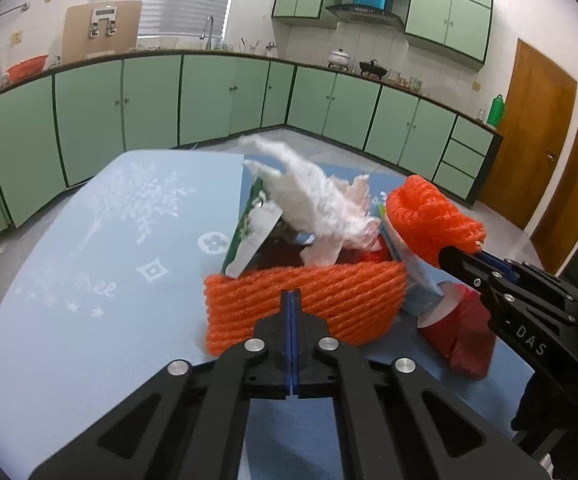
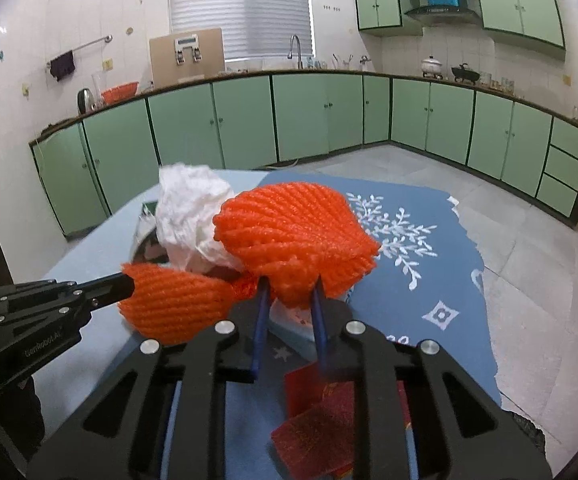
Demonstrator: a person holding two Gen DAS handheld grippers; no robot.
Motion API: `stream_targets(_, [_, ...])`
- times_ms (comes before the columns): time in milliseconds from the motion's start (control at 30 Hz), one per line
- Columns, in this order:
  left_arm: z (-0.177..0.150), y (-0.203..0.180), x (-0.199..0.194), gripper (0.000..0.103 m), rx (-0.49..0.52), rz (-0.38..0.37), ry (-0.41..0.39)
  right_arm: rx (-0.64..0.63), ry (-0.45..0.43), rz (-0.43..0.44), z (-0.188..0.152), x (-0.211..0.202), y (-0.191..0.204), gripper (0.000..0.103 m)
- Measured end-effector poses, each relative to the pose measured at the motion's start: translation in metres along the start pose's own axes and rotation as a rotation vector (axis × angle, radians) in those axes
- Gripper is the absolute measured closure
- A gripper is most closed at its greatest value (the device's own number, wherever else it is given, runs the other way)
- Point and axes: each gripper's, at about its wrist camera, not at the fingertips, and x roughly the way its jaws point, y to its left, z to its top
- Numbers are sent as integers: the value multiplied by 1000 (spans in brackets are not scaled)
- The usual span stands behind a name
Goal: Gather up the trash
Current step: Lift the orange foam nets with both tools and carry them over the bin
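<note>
Left wrist view: we see the left gripper (image 1: pixel 291 300) with its two blue-padded fingers (image 1: pixel 287 332) pressed together, clenched on the near edge of a flat orange foam fruit net (image 1: pixel 309 300). This net lies on the pale blue patterned mat (image 1: pixel 121 248) that covers the counter, directly ahead of the fingertips. Behind it sits the rest of the trash pile: a crumpled white tissue (image 1: pixel 317 204), a green and white wrapper (image 1: pixel 251 236) tilted against the pile, and a red paper packet (image 1: pixel 465 332) to the right. The right gripper (image 1: pixel 455 254) enters from the right edge, its tip closed on a second orange foam net (image 1: pixel 429 216) that stands bunched above the pile.

Right wrist view: we see the right gripper (image 2: pixel 289 300) with its fingers (image 2: pixel 263 320) narrowed and grasping the pinched lower end of the second orange foam net (image 2: pixel 297 236); the net fans out above and beyond the fingertips. The white tissue (image 2: pixel 191 212) lies just behind it to the left. The left gripper (image 2: pixel 127 284) reaches in from the left, its tip against the flat orange foam net (image 2: pixel 177 308). Red paper pieces (image 2: pixel 317 424) lie on the darker blue mat (image 2: pixel 429 280) beneath the fingers. Green kitchen cabinets (image 2: pixel 249 116) line the far wall.
</note>
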Motion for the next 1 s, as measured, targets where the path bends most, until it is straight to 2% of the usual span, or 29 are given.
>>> stream_targets(167, [6, -3, -13, 103, 6, -10, -29, 15, -36, 8, 5, -18, -1, 85])
stream_targets(267, [5, -4, -10, 102, 16, -1, -12, 24, -49, 2, 5, -29, -4, 85])
stream_targets(333, [2, 1, -4, 81, 4, 0, 15, 27, -48, -5, 3, -32, -7, 85])
stream_targets(367, [1, 3, -2, 52, -4, 2, 29, 29, -46, -9, 2, -33, -8, 85])
stream_targets(400, [-1, 5, 1, 39, -12, 7, 32, 31, -44, -12, 0, -33, -9, 85])
stream_targets(433, [-3, 7, 3, 39, -15, 11, 30, 32, -38, -17, -1, -33, -9, 85])
stream_targets(500, [-5, 7, 11, 28, -6, 24, 52, 32, -27, -20, -4, -30, -8, 85])
stream_targets(633, [-10, 11, 31, 22, -23, 23, 111, 26, -13, -21, -6, -24, -7, 85])
stream_targets(700, [-11, 12, 40, 23, -34, 18, 135, 22, -7, -22, -8, -21, -6, 85])
stream_targets(733, [-11, 12, 43, 30, -38, 10, 139, 23, -2, -22, -8, -20, -7, 85])
stream_targets(800, [-11, 14, 46, 63, -45, -5, 144, 25, 3, -22, -8, -18, -8, 85])
stream_targets(867, [-11, 13, 46, 77, -46, -29, 145, 26, 11, -22, -10, -16, -10, 85])
stream_targets(900, [-11, 12, 45, 82, -37, -26, 138, 28, 13, -22, -11, -15, -11, 85])
stream_targets(1000, [-11, 3, 33, 84, 0, -6, 97, 32, 14, -22, -12, -16, -11, 85])
